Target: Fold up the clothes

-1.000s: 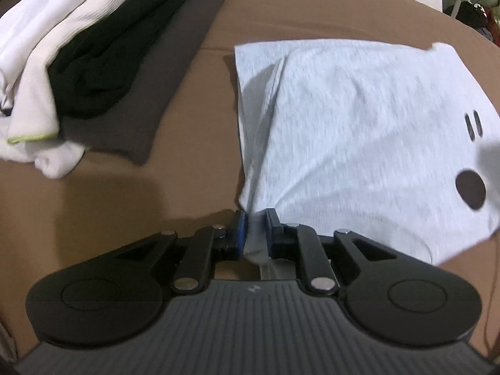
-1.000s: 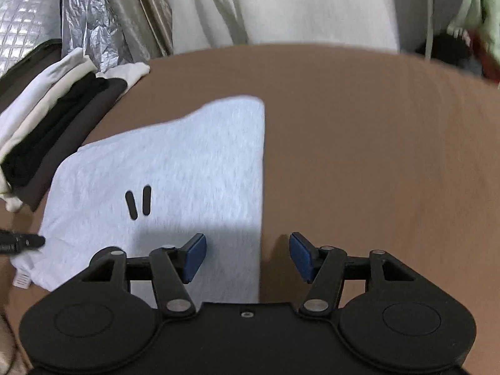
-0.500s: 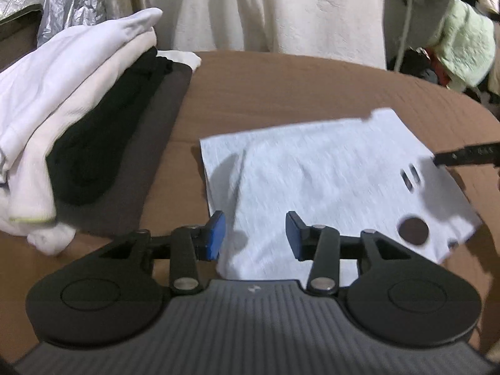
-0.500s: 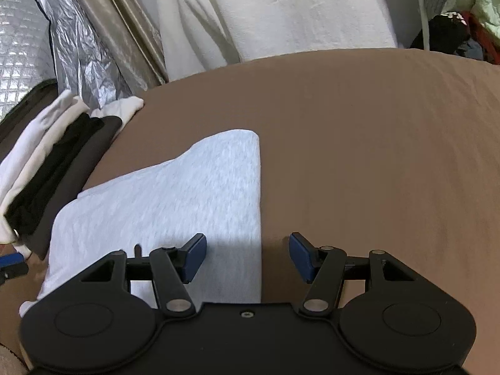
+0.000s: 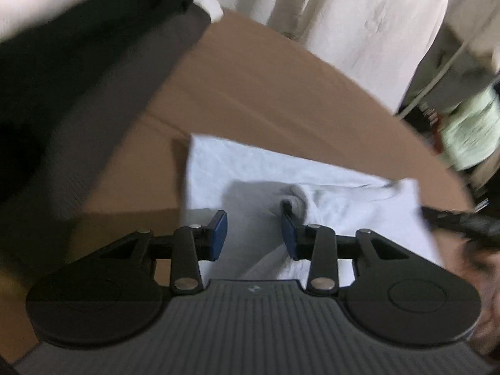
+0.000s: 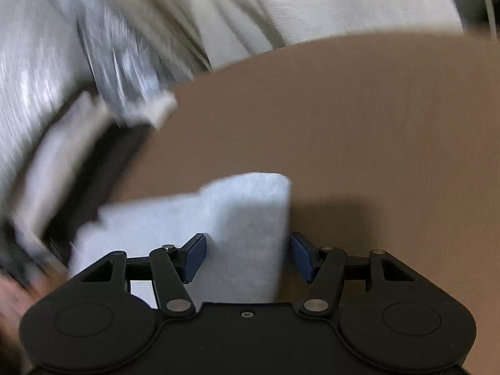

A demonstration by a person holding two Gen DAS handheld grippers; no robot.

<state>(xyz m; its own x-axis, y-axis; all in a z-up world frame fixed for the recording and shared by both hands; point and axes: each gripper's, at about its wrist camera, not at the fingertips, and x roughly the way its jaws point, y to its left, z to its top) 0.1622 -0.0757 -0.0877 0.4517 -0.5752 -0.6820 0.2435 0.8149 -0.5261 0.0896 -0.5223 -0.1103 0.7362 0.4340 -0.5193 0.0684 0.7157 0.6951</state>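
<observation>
Light grey garment (image 5: 312, 184) lies folded flat on the brown desk (image 5: 265, 93), just right of a stack of folded clothes (image 5: 78, 62) in white, black and dark grey.

Left claw (image 5: 253, 234) — released, jaws have just been narrowing a little after opening; the garment's near part sits below the gap, with a small raised pucker at the right pad, pads not pressing on it.

Right claw (image 6: 247, 257) — released, jaws spread wide over the garment's right edge (image 6: 286, 218), nothing gripped. Both views motion-blurred; the stack (image 6: 78, 162) shows at left.
</observation>
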